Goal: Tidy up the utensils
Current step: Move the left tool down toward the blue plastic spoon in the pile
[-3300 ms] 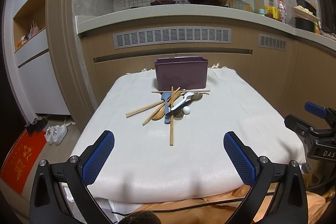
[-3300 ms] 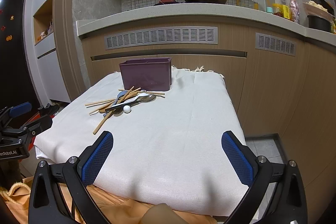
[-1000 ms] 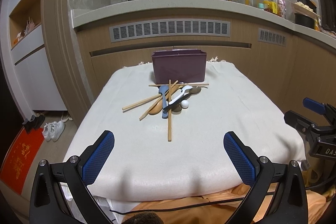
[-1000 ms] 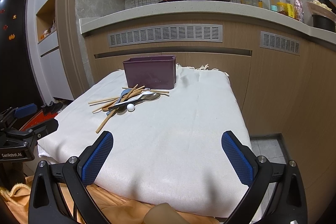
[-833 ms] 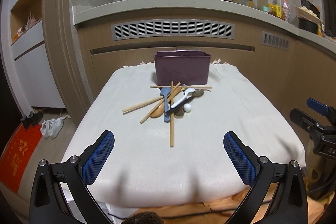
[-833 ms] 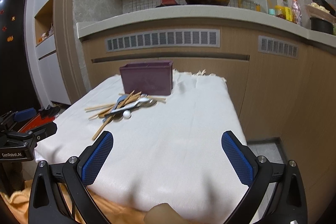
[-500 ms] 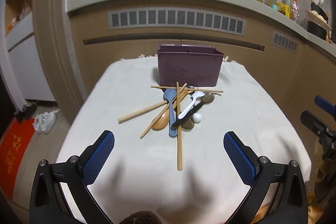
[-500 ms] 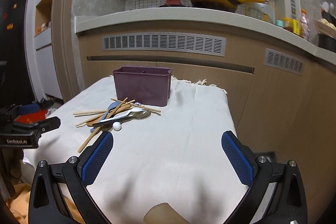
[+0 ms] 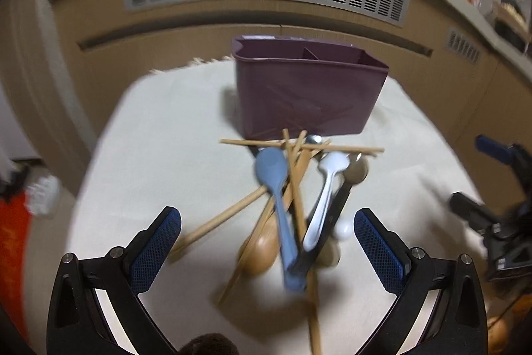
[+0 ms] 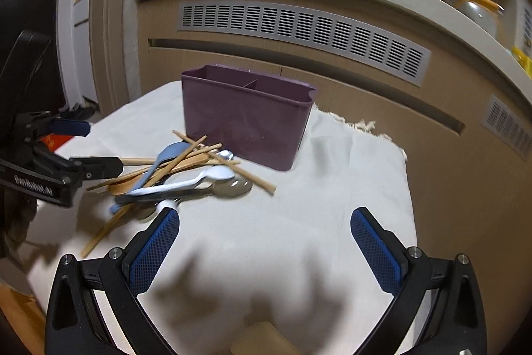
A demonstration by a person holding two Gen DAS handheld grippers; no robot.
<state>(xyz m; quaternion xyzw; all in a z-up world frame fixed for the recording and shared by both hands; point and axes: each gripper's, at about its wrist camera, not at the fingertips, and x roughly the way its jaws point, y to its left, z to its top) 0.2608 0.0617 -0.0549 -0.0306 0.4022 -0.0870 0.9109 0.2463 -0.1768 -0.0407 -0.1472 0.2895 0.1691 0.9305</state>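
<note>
Only the right wrist view shows the left gripper (image 10: pixel 99 167) beside the utensil pile (image 10: pixel 186 175), fingers seemingly spread.

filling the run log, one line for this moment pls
left gripper open over utensil pile | right gripper open, empty | purple caddy empty

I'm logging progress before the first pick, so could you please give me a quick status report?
Left gripper open above the utensil pile; right gripper open, empty. Purple holder upright behind pile, nothing seen inside. Chopsticks crisscross the spoons.
</note>
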